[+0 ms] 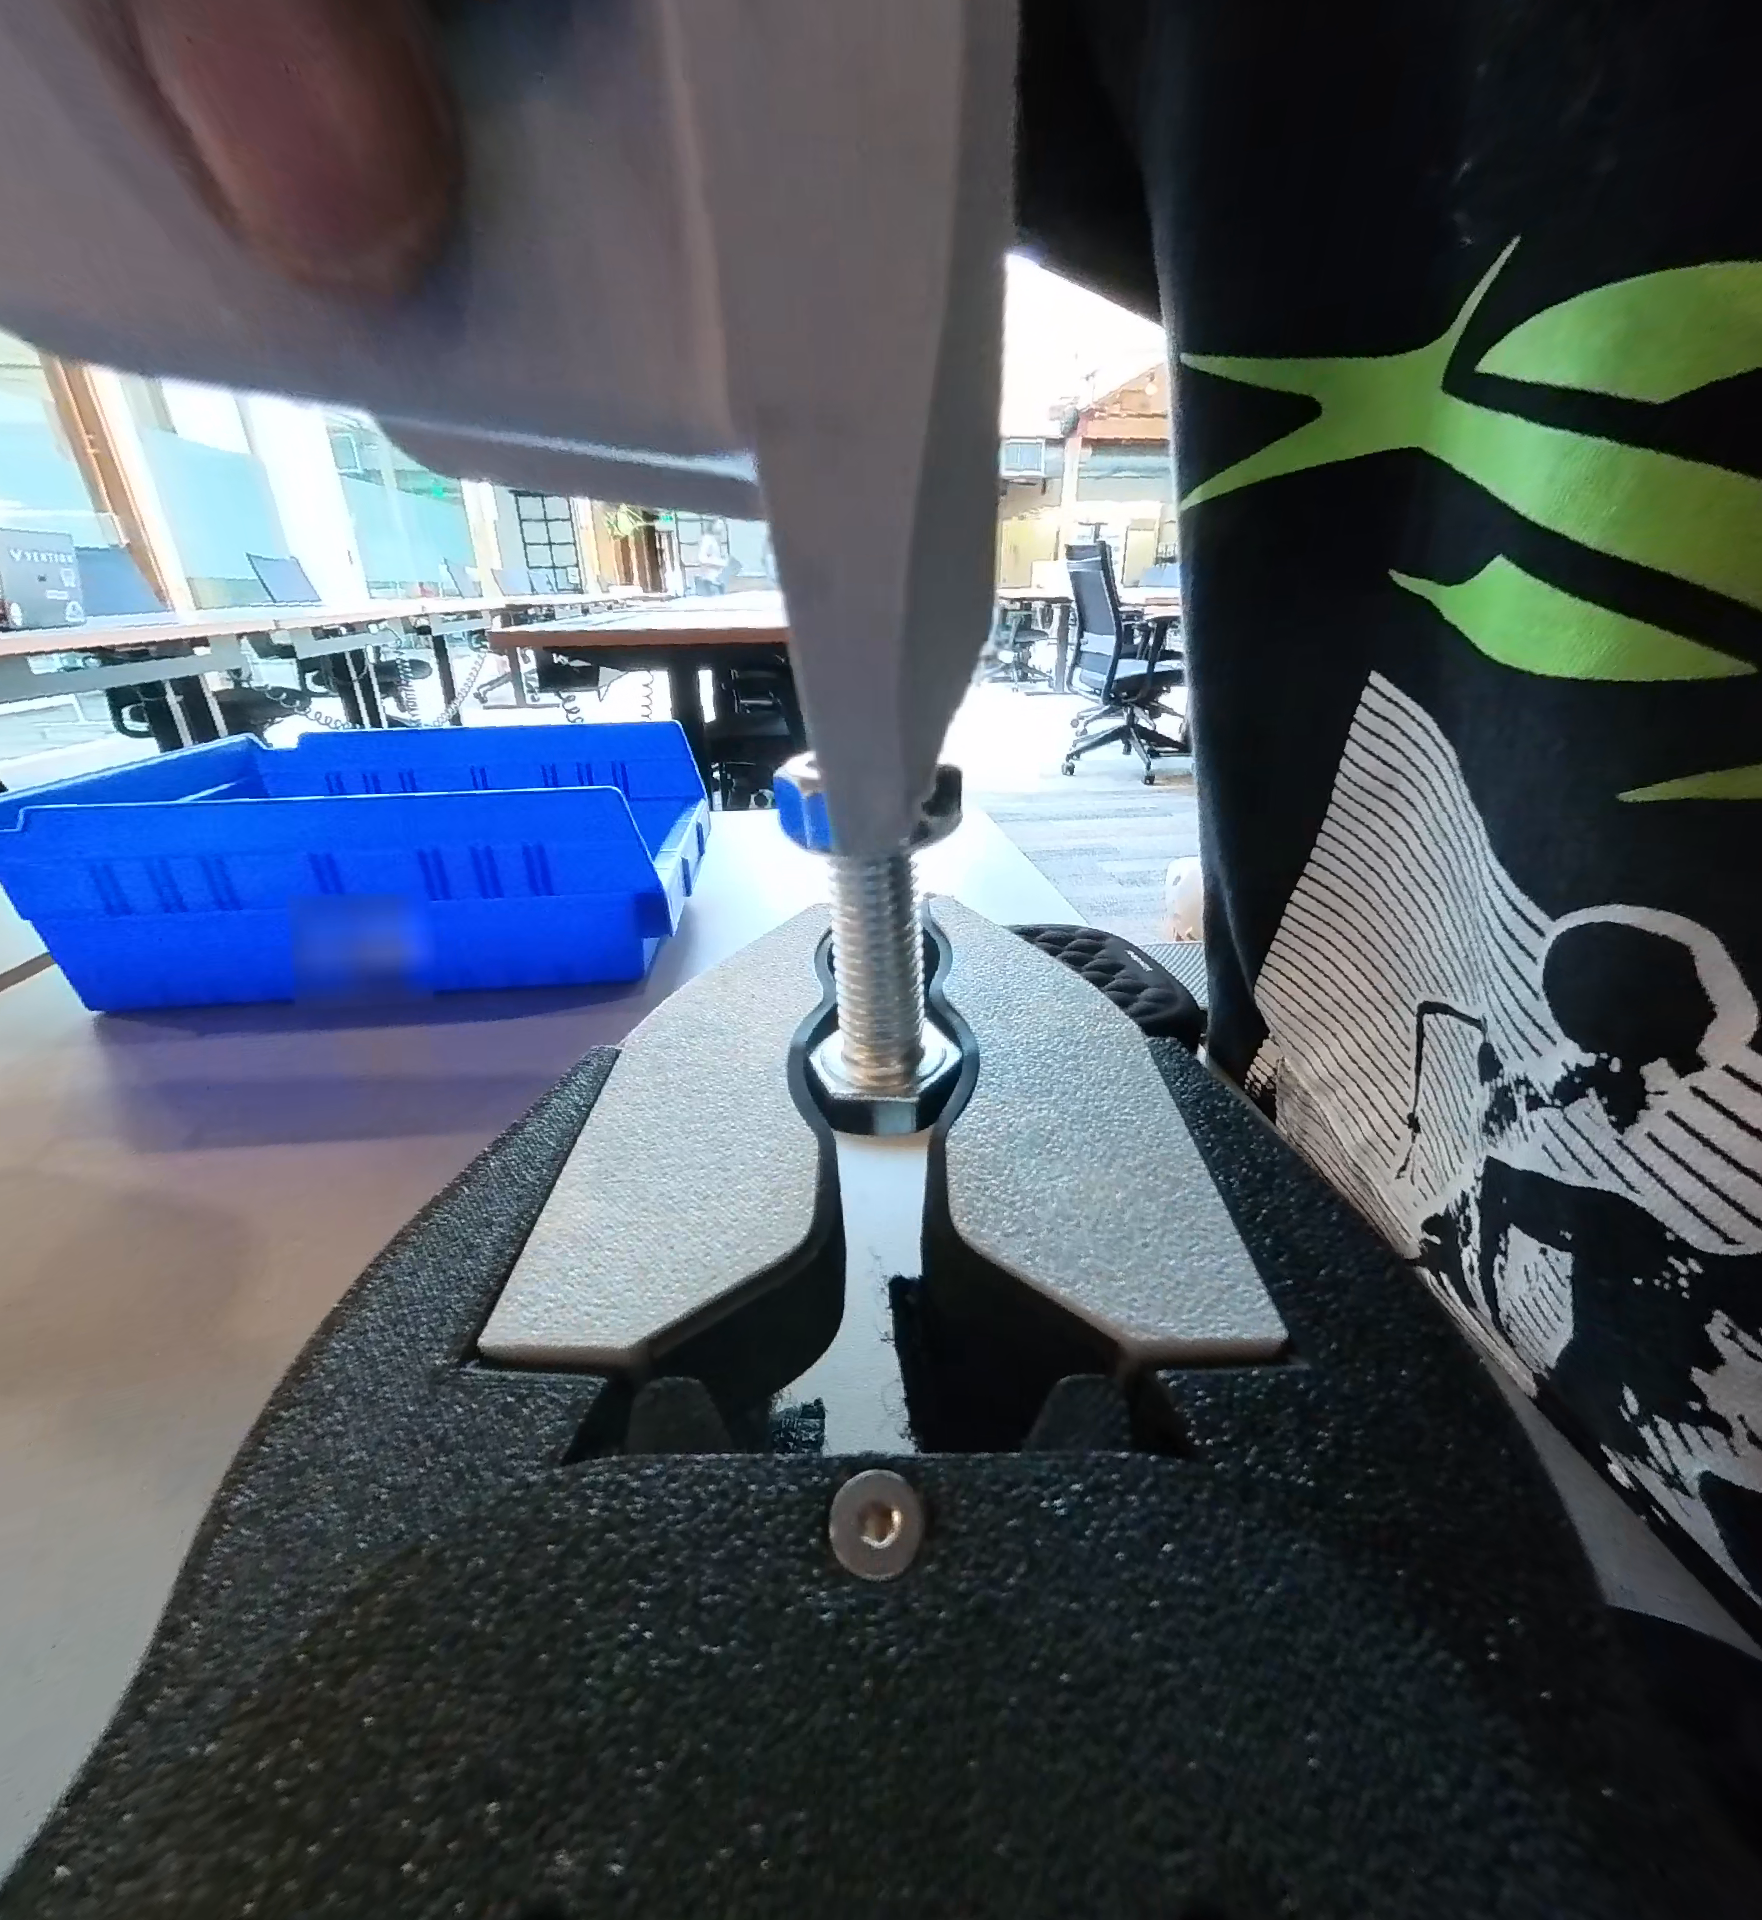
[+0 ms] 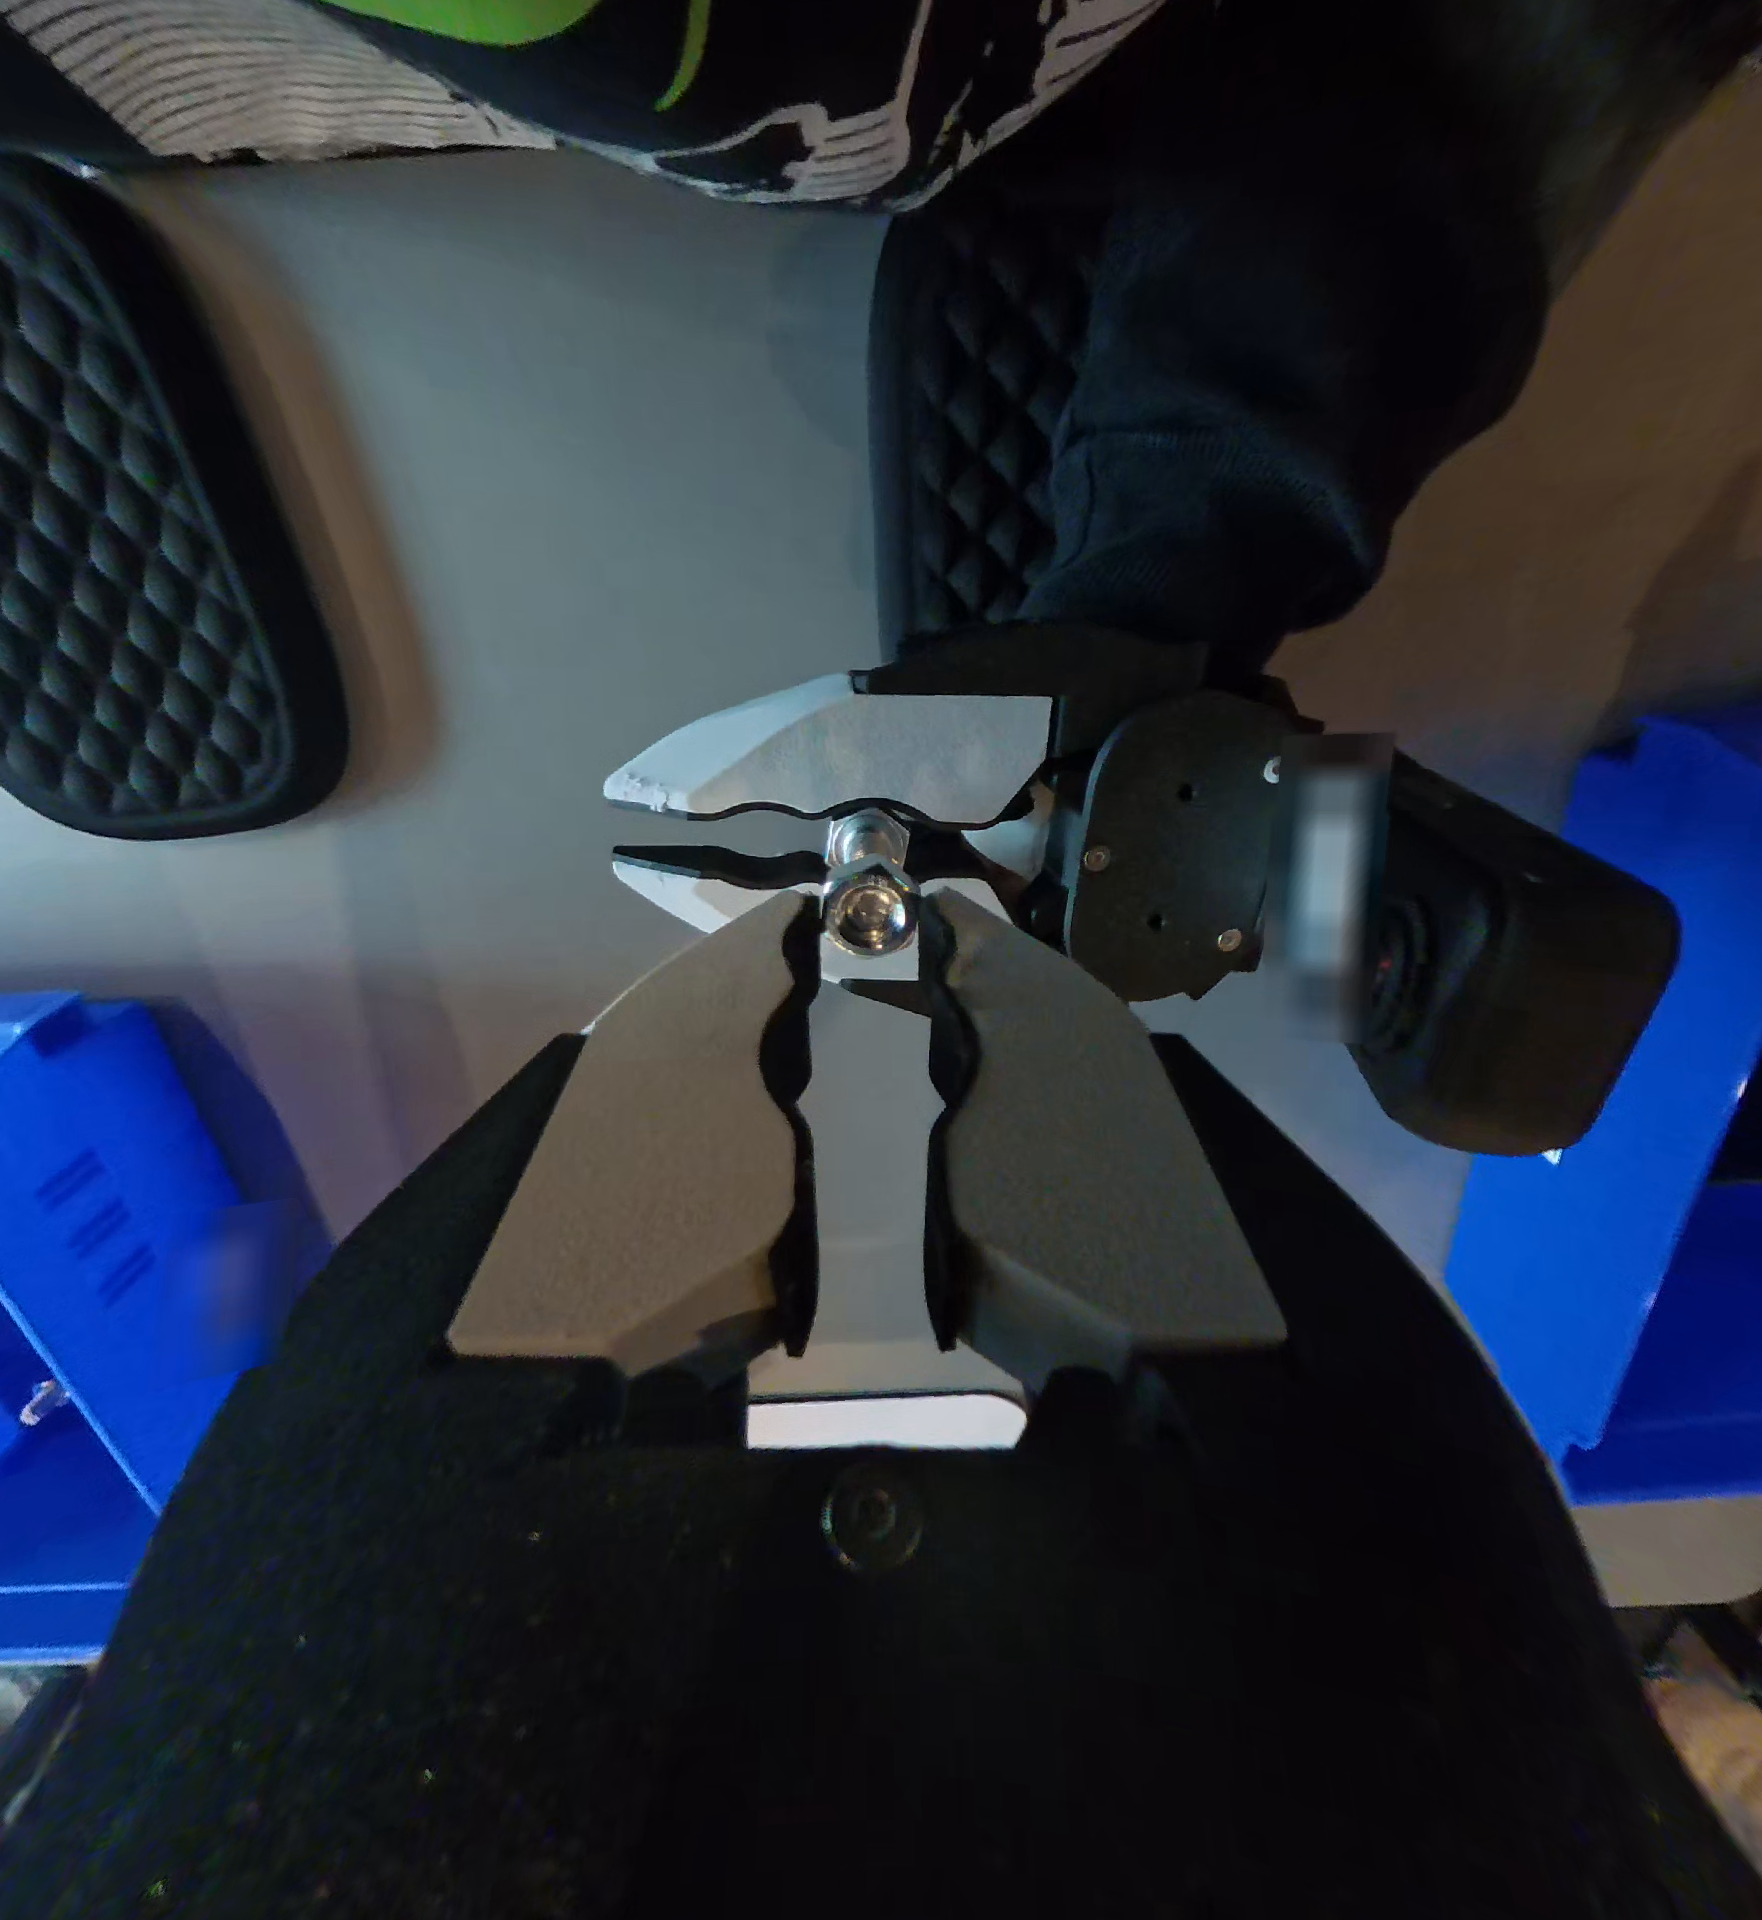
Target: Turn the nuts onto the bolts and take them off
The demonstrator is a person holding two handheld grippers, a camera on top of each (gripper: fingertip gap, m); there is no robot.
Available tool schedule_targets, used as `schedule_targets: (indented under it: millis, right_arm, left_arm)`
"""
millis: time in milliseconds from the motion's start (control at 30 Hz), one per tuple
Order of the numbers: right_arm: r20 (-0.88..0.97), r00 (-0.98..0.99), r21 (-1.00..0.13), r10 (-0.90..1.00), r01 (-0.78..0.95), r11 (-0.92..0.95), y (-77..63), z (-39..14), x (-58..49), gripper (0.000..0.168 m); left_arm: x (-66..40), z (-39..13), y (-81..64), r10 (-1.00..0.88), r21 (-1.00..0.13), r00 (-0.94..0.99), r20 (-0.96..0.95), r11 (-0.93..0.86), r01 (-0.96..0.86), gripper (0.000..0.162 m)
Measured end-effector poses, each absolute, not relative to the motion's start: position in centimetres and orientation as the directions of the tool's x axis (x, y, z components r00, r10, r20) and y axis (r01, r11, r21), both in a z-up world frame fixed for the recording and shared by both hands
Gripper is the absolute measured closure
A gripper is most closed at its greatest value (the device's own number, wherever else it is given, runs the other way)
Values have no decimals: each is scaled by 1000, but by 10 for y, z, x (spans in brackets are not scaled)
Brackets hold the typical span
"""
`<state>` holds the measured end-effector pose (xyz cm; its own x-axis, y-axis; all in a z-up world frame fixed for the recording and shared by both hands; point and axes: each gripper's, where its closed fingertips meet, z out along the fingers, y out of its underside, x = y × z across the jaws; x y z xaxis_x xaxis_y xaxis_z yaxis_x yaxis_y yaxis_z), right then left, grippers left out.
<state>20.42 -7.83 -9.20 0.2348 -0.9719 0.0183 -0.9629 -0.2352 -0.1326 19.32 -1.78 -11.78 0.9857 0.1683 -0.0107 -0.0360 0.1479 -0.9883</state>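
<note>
Clamping the bolt [image 1: 877, 987] upright, the left gripper [image 1: 882, 1023] steadies it; the right gripper [image 2: 861, 914] has its jaws pinching the nut [image 1: 866, 805] near the tip, likely barely threaded.

One bolt [image 1: 875, 966], one nut [image 1: 861, 798], two blue bins [image 1: 337, 862].

Behind the pale grey work table [image 1: 181, 1195], in the upper left of the frame, long wooden desks [image 1: 638, 618] stand in rows before large bright windows [image 1: 233, 488]. In the centre right, a black office chair [image 1: 1116, 655] stands on patterned carpet [image 1: 1085, 821].
</note>
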Motion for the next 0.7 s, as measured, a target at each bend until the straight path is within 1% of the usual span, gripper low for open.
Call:
schedule_targets:
  millis: [67, 133, 200, 267, 300, 367, 433, 467, 533, 667, 700]
  right_arm:
    - [24, 201, -134, -979, -970, -202, -79, -92, 204, 151]
    - [24, 116, -127, -993, -985, -118, -81, -92, 203, 151]
    - [21, -27, -118, -999, -993, 24, -82, -91, 202, 151]
    - [21, -209, -102, -978, -973, 206, -83, -91, 196, 151]
    - [18, -325, -86, -946, -943, 322, -84, -91, 195, 151]
    - [3, -559, -55, -829, -828, 558, -81, -91, 192, 151]
    - [-12, -746, -49, -665, -664, 746, -78, -91, 189, 151]
    - [-26, -807, -56, -591, -589, 806, -77, -91, 190, 151]
    - [-33, -849, -75, -527, -524, 849, -77, -92, 187, 151]
    - [-34, -832, -73, -554, -550, 832, -76, -91, 188, 150]
    - [-40, -811, -77, -583, -580, 811, -77, -91, 188, 140]
  left_arm:
    - [193, -118, -18, 171, -988, 985, -10, 149, -36, 151]
    - [192, -117, -19, 175, -988, 985, -7, 153, -34, 151]
    - [191, -116, -20, 182, -986, 983, -2, 161, -32, 151]
    - [190, -116, -21, 190, -986, 982, 3, 166, -29, 151]
    - [189, -116, -21, 194, -986, 981, 4, 165, -29, 151]
    - [189, -117, -20, 194, -987, 981, 0, 159, -31, 151]
    - [189, -118, -19, 194, -988, 981, -3, 151, -33, 151]
    - [190, -118, -19, 194, -989, 981, -7, 147, -36, 151]
    - [190, -118, -19, 195, -989, 981, -9, 146, -38, 151]
    - [190, -118, -18, 193, -989, 981, -11, 146, -40, 151]
    - [190, -118, -19, 192, -988, 981, -12, 148, -40, 151]
